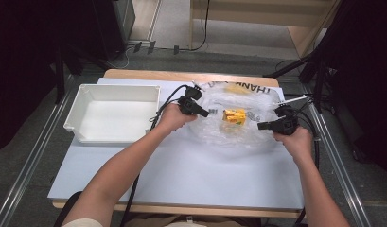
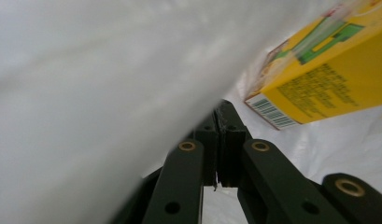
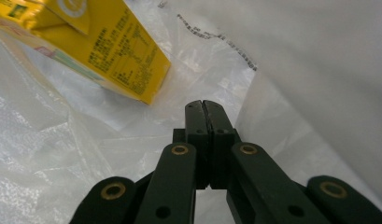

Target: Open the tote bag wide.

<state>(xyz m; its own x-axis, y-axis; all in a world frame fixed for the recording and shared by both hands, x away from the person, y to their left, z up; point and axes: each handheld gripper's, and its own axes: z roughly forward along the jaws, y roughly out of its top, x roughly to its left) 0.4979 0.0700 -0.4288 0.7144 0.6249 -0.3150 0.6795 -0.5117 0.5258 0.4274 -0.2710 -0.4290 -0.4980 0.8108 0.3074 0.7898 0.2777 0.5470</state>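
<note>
A clear plastic bag lies crumpled on the white table sheet, with a yellow carton inside it. My left gripper is at the bag's left edge, my right gripper at its right edge. In the left gripper view the jaws are pressed together with the bag's film rising from them, and the carton sits just beyond. In the right gripper view the jaws are also together, with film lifting on the right and the carton at the upper left.
An empty white bin stands at the left of the table. The white sheet stretches bare toward the near edge. Cables trail from both grippers. A dark stand rises past the right edge.
</note>
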